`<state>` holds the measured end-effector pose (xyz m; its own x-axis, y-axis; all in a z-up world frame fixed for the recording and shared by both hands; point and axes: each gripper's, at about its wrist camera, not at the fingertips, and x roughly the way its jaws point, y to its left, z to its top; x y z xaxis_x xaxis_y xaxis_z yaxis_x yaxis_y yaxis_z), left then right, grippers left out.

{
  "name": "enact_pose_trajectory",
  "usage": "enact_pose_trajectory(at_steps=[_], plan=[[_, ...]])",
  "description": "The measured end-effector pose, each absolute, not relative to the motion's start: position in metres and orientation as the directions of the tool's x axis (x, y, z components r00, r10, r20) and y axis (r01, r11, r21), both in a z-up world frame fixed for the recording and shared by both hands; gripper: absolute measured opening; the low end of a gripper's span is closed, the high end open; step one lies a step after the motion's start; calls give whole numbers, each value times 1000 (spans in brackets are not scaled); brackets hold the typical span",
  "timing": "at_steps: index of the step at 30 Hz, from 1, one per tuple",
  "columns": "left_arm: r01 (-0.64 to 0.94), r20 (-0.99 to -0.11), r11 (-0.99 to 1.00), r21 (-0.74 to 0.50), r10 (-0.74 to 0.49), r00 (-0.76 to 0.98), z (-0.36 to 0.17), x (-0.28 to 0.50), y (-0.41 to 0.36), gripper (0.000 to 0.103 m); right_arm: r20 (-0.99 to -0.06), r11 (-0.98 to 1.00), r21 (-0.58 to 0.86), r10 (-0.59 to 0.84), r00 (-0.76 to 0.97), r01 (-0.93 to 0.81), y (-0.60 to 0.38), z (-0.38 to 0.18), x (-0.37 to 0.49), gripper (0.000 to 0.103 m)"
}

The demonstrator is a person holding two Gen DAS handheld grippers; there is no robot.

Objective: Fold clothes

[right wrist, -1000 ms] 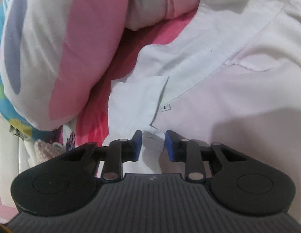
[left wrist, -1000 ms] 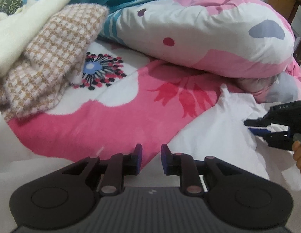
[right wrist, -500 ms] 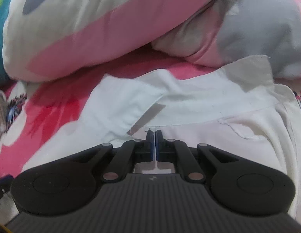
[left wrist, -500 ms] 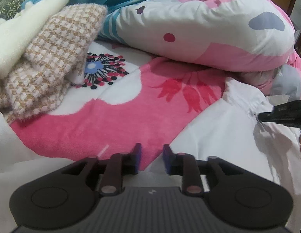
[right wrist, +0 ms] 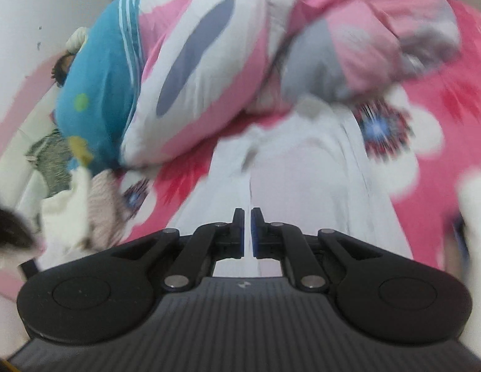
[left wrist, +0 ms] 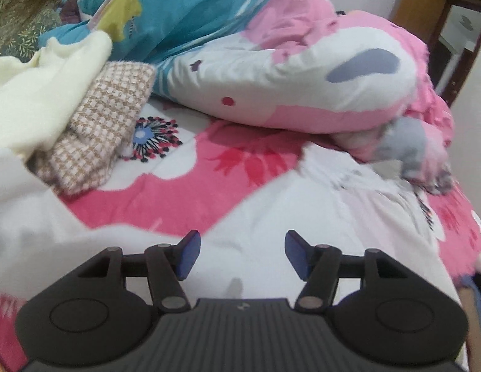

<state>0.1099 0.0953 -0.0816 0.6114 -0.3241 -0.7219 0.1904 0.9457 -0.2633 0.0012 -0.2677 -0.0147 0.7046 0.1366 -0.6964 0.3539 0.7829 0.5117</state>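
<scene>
A white shirt (left wrist: 318,210) lies spread on the pink flowered bedsheet (left wrist: 191,198). My left gripper (left wrist: 242,254) is open and empty, just above the shirt's near part. In the right wrist view the shirt (right wrist: 302,186) stretches away from me, blurred by motion. My right gripper (right wrist: 247,232) is shut with a thin edge of the white shirt between its pads, held above the bed.
A rolled pink, white and blue quilt (left wrist: 287,71) lies across the back of the bed. A checked beige garment (left wrist: 101,130) and a cream one (left wrist: 38,99) are piled at the left. A wooden stand (left wrist: 451,31) is at the far right.
My left gripper has opened wide and moved over the shirt. My right gripper, shut on the shirt's edge, has lifted and pulled back; its view is now higher and blurred.
</scene>
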Motion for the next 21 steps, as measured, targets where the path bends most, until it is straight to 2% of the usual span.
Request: enact_pose_trajectory(at_steps=[3,7,11,15,21], plan=[[226,-747,934,-276,-356,562,-78,79,81,62,-756,745,520,175,630,418,-255,-25,-52,5],[272,-776,916,-294,-395,491,-73,38,62,62,-858,713,458,198,475,530,-238,-49,-127,5],[315,-801,895,-316,-430,417,-68,-2,43,61,-943,717,309,144,301,625,-224,-82,-183,6],[393,-835,860,-324,-456,309,-87,-40,7,61,-951,761,266,105,292,592,-215,-104,-194,6],[508,-875,824,-253,-418,243,-111,-74,-32,59,-948,787,217,30,316,578,-210,-119,-193,7]])
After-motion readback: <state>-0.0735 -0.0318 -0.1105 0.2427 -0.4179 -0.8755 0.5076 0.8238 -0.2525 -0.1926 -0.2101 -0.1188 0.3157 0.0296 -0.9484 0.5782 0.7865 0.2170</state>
